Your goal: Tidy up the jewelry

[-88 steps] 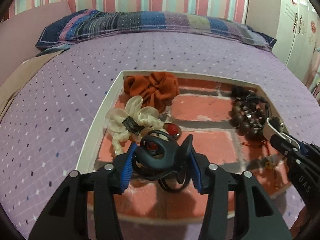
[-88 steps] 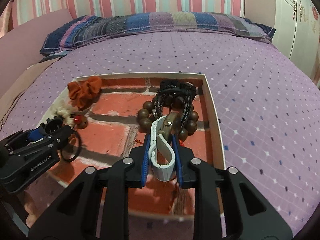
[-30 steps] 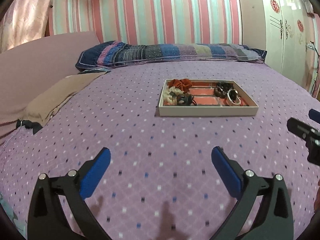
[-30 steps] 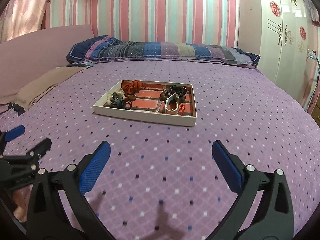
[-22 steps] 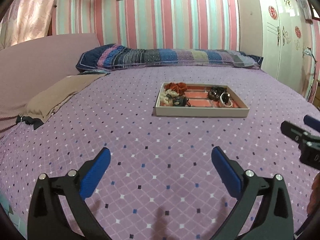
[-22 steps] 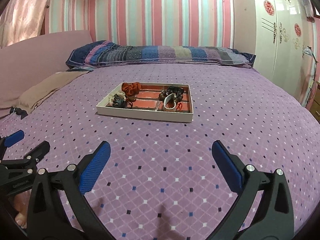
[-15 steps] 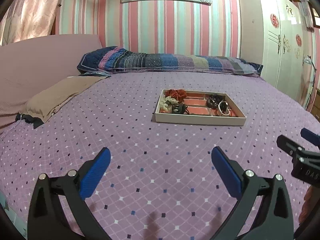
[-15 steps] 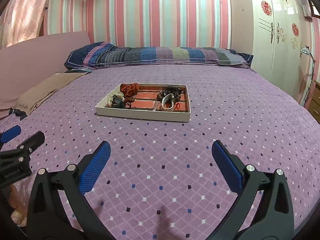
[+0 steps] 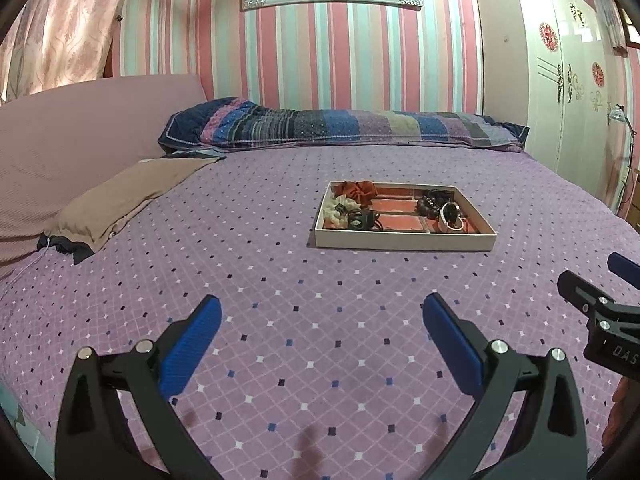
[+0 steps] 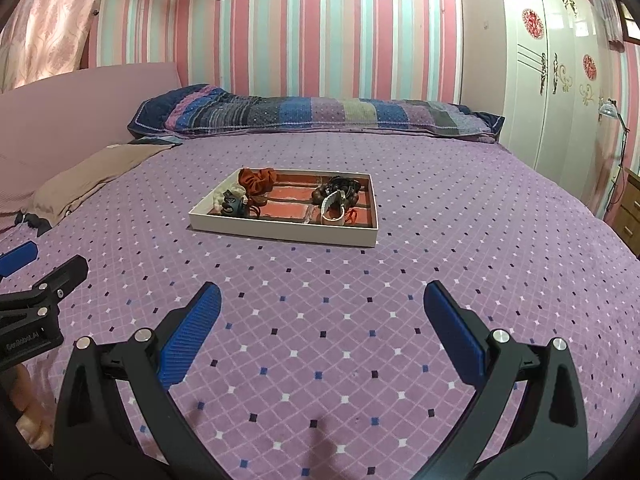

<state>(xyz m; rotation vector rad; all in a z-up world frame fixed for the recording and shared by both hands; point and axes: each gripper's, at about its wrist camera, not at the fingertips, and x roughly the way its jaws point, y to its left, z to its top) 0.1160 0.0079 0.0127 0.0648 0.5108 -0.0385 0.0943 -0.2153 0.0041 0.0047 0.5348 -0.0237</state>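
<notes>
tray (image 9: 404, 241): mid-bed, well ahead of both claws, long axis left-right, jewelry inside
L claw (image 9: 322, 328): apart, empty, tray ahead-right
R claw (image 10: 322, 316): apart, empty, tray ahead-left
nearer: can't tell, approx equal

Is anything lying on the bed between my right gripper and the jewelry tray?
Nothing visible does. Only bare purple bedspread lies between the open right gripper and the tray. The left gripper sits off to the side.

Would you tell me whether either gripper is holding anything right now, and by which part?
Nothing is held: the left gripper and right gripper are both open over the bedspread.
</notes>
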